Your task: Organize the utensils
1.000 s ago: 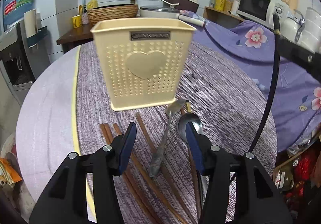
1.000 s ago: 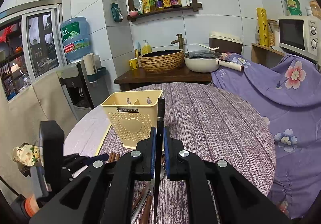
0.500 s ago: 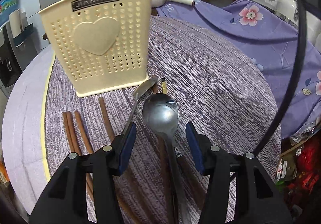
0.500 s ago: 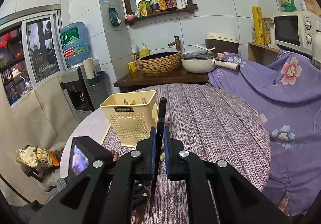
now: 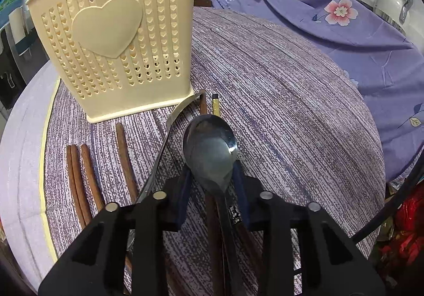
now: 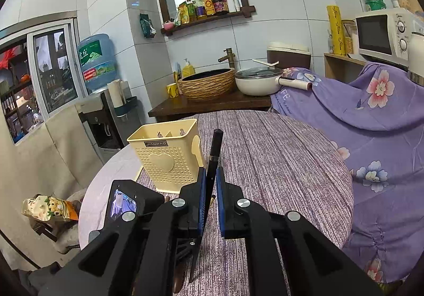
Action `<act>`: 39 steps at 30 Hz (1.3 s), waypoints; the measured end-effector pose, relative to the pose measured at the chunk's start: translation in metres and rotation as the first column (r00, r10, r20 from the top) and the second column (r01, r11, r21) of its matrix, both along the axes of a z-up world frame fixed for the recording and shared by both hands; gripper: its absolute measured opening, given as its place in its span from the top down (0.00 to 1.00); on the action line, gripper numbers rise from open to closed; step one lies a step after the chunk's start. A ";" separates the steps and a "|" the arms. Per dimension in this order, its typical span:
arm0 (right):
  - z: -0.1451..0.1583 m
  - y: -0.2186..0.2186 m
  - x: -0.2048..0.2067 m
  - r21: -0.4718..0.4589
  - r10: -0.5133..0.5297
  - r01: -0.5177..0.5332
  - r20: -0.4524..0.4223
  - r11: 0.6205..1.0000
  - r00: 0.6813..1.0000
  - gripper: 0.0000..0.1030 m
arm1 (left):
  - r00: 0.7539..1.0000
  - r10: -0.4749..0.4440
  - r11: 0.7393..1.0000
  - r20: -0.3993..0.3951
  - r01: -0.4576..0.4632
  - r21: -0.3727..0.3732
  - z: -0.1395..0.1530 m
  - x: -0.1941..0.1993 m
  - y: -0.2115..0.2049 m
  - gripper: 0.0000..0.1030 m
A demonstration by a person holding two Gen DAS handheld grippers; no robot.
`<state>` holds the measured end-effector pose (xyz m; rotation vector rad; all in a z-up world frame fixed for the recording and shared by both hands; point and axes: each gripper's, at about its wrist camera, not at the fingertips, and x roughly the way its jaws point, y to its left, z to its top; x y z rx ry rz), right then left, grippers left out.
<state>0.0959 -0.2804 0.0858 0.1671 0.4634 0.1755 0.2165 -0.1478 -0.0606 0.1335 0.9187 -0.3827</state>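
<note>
A cream perforated utensil holder (image 5: 116, 38) with a heart stands on the round table; it also shows in the right wrist view (image 6: 167, 159). My left gripper (image 5: 212, 184) is low over the cloth, its fingers either side of the neck of a large steel spoon (image 5: 210, 147) that lies over brown chopsticks. A second steel utensil (image 5: 169, 131) lies left of the spoon. Several brown chopsticks (image 5: 84, 179) lie further left. My right gripper (image 6: 210, 184) is raised and shut on a black chopstick (image 6: 214, 155) that points up.
The table has a purple striped cloth (image 5: 278, 99) with a yellow-edged left border. A purple floral sheet (image 6: 371, 115) covers things to the right. A black cable (image 5: 397, 205) hangs at the right. Behind are a wicker basket (image 6: 206, 83), a white pot (image 6: 259, 81) and a microwave (image 6: 384, 33).
My left gripper has moved forward and down, so its fingers now flank the large spoon's neck, and they have narrowed. My right gripper has risen slightly, still holding the black chopstick.
</note>
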 end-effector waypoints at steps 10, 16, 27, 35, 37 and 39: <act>0.002 0.002 0.000 -0.007 0.014 -0.014 0.007 1.000 1.000 0.92 | 1.000 0.002 0.999 0.012 -0.002 -0.040 0.015 -0.005 0.011 0.85; 0.003 0.008 0.000 -0.016 0.020 -0.020 0.011 1.000 1.000 0.92 | 0.999 0.013 0.998 0.042 -0.010 -0.064 0.028 -0.010 0.024 0.93; 0.004 0.016 0.000 -0.032 0.025 -0.024 0.015 0.999 1.000 0.92 | 0.997 -0.006 0.995 0.081 0.014 -0.102 0.046 -0.012 0.043 0.97; 0.003 0.007 -0.004 -0.028 0.009 -0.009 0.013 1.000 1.000 0.92 | 0.971 -0.193 0.981 0.141 0.187 0.053 0.034 -0.020 0.008 0.60; 0.002 0.000 -0.006 -0.012 0.008 -0.008 0.012 1.000 1.000 0.92 | 0.954 -0.237 0.971 0.183 0.229 0.067 0.032 -0.025 0.007 0.28; 0.003 -0.005 -0.008 0.002 0.004 -0.004 0.019 1.000 1.000 0.92 | 0.944 -0.262 0.965 0.202 0.249 0.088 0.031 -0.025 0.006 0.28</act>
